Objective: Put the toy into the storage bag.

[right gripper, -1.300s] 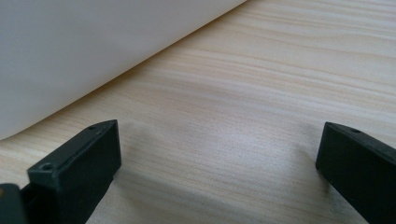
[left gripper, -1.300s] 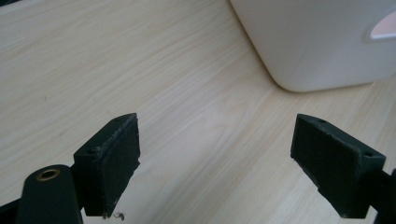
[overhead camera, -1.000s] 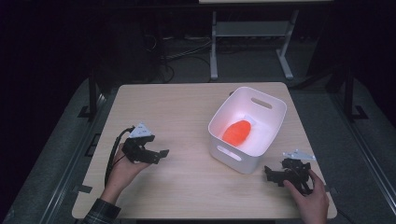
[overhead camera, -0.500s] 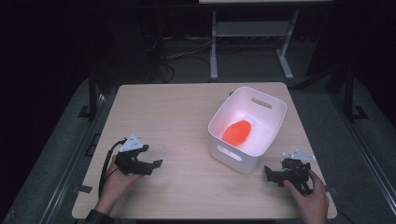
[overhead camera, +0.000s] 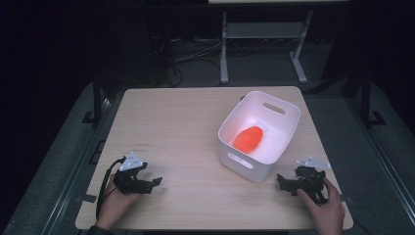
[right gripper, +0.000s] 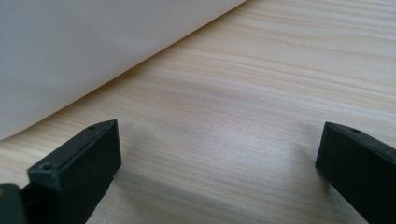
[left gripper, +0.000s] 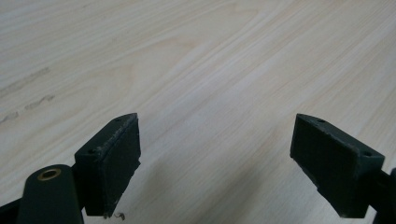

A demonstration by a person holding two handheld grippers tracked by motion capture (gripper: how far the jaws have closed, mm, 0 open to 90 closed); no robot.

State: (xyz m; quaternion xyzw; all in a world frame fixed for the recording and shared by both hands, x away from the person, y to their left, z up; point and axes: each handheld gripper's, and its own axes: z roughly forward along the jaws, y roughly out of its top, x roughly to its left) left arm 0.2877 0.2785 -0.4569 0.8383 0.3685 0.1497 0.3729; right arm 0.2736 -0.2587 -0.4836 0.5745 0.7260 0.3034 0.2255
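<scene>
Both tongs, left [overhead camera: 155,181] and right [overhead camera: 281,180], rest apart and empty on the worktop [overhead camera: 186,122], while the orange thing [overhead camera: 248,138], perhaps soft and light, lies inside the white bin [overhead camera: 254,172], best gripped across its narrow middle

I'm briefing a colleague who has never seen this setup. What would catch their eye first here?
The bright orange rounded object lying inside the white plastic handled bin, right of centre on the pale wooden table, stands out most. Next come the two black handheld grippers near the table's front edge: the left gripper at the left corner and the right gripper just in front of the bin, both with jaws open and empty.
</scene>
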